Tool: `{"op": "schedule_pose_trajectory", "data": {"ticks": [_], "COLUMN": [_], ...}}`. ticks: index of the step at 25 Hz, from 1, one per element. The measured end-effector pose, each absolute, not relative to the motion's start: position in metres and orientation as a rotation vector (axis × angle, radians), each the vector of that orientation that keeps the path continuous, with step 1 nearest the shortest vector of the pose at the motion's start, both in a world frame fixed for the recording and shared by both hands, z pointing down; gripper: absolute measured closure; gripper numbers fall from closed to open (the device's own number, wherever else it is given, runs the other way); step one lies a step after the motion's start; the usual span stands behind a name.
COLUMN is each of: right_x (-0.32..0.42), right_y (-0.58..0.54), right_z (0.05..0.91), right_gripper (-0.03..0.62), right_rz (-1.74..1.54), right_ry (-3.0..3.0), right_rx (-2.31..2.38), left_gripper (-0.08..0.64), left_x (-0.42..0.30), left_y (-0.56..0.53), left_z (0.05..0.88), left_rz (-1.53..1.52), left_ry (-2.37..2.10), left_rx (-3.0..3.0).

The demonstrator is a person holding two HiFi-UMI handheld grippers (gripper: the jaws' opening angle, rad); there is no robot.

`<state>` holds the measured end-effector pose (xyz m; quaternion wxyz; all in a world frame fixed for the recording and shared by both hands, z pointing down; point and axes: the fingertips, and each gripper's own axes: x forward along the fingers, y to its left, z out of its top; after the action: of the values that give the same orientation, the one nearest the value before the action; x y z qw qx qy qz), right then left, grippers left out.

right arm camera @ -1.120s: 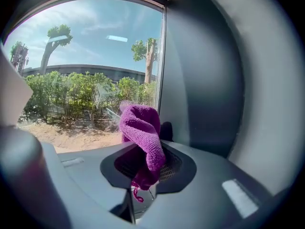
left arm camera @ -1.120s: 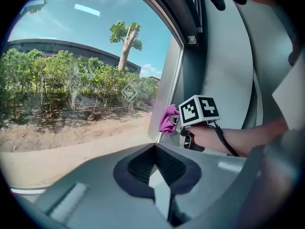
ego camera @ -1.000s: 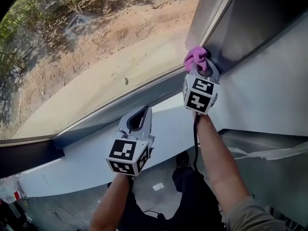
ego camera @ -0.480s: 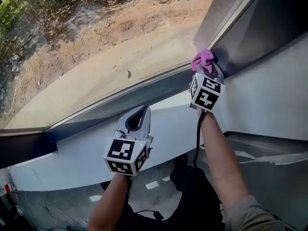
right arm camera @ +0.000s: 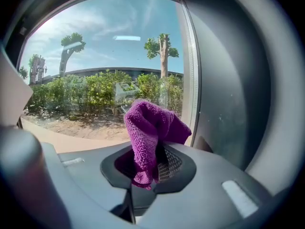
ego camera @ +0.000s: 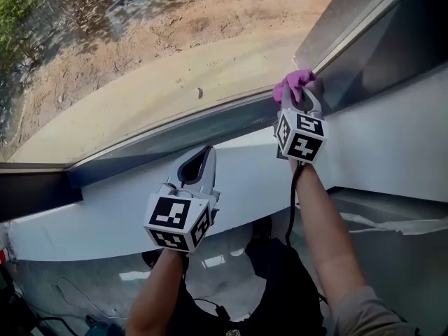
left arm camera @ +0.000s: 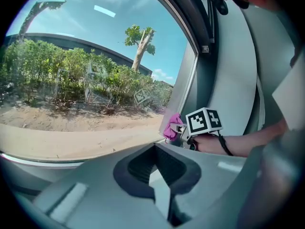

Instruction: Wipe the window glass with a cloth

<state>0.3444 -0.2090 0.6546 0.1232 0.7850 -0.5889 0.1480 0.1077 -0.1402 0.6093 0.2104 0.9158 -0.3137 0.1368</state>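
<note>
Cloth (ego camera: 294,84), purple and bunched, at the lower right corner of the window glass (ego camera: 140,61), where the pane meets its frame (ego camera: 336,19). The right gripper (ego camera: 297,95) grasps it. The jaws are clamped on the lower folds and the free wad stands beyond the tips, against the glass or just beside it; contact cannot be confirmed. The left gripper (ego camera: 199,161) hangs over the white sill (ego camera: 91,222), near the lower edge of the pane and well apart from the cloth, its jaws pressed together with nothing between them. A small dark speck (ego camera: 199,92) shows in the pane left of the cloth. Judgement: wiping is under way at the corner. No streak or cleaned band is visible, so most of the pane, leftward and upward, is probably left to do.
</note>
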Motion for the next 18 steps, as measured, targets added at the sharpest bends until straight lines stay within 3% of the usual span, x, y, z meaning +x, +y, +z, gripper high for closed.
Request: {"op": "schedule_pose_trajectory", "data": {"ticks": [18], "right_x": [0.196], "right_y": [-0.220], "right_z": [0.640], "right_gripper": [0.505], "right_rz": [0.458], "right_ry": [-1.883], "right_rx": [2.113], "left_gripper": [0.560], "left_x": [-0.014], "left_y": [-0.140], "left_z": [0.607], "left_rz": [0.433], "left_ry": [-1.022], "left_rx": [2.463]}}
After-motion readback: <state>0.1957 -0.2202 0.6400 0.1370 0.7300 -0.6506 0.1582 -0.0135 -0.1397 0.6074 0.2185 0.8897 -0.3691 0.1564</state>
